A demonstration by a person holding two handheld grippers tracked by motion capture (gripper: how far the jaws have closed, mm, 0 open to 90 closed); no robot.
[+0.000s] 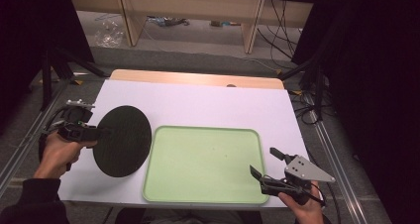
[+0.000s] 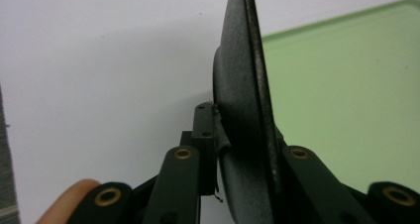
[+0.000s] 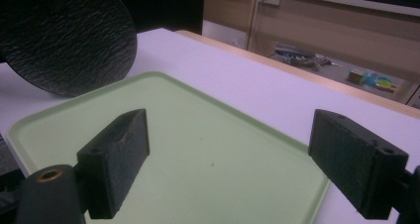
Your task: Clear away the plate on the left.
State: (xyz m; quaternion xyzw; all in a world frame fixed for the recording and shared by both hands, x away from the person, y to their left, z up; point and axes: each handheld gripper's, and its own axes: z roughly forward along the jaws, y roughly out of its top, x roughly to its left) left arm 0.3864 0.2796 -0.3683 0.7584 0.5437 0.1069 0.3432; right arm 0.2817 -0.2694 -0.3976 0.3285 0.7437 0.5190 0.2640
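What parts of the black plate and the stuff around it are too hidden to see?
- Black plate: the high view shows one face; the side against the left claw stays hidden.
- Plate in the left gripper view: edge-on, cut off at top.
- Floor clutter in the right gripper view: too small and blurred to name.

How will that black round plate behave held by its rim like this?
Probably stiff: the black plate keeps its shape, pinched at one edge by the left gripper. Its textured surface should resist slipping. Being round and thin, it may swing or tip over the green tray.
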